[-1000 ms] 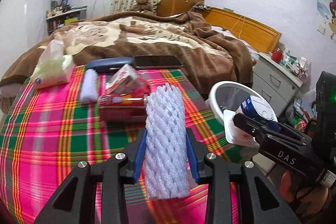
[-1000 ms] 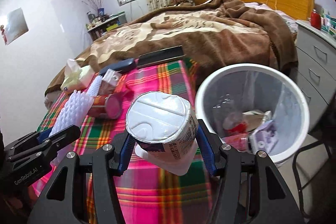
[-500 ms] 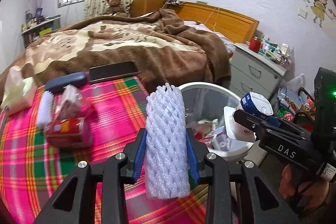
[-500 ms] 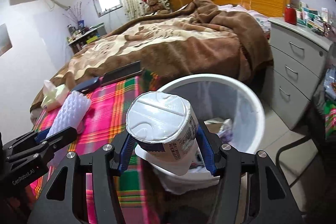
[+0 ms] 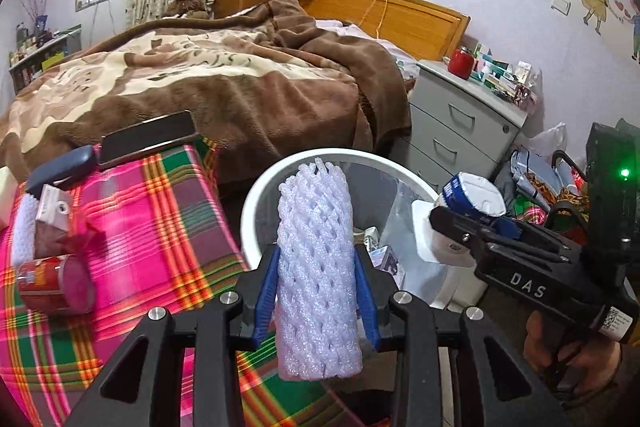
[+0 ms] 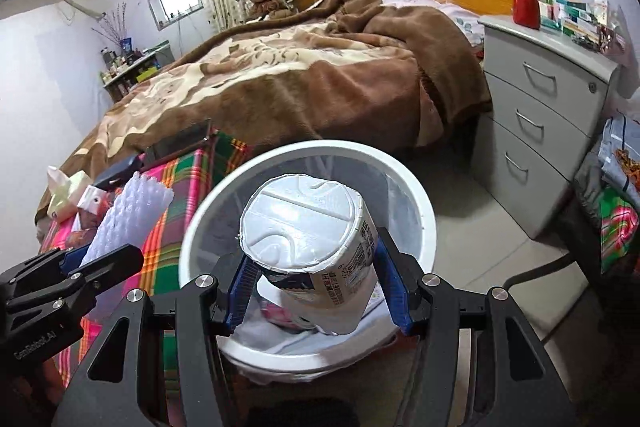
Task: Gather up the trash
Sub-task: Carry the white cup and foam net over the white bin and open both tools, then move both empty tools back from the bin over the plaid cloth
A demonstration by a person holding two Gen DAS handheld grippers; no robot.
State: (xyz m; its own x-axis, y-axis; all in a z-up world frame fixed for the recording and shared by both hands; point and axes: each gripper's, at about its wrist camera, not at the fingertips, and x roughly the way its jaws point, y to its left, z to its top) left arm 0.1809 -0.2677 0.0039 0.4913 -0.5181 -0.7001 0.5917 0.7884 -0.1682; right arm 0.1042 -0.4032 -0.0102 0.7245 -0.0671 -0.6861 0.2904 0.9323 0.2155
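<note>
A bed under a brown blanket filled the back of the room, with a grey chest of drawers beside its wooden headboard. Nearer, a table covered by a pink and green checked cloth stood against the foot of the bed. A round white bin stood just beside the table's edge, lined with a clear bag and holding some wrappers and scraps at the bottom.

The right gripper was clamped on a white instant-noodle cup, its blue pads pressing the cup's sides; the cup lay tilted, its sealed lid facing the camera, held above the bin's open mouth. The left gripper was closed on a white foam net sleeve, which stood upright between the pads, also over the bin near its table-side rim. A hand showed beneath the right gripper in the left view.

On the cloth lay a red can on its side, a small carton just behind it, a second foam sleeve beside the carton, a dark case and a dark phone at the far edge.
</note>
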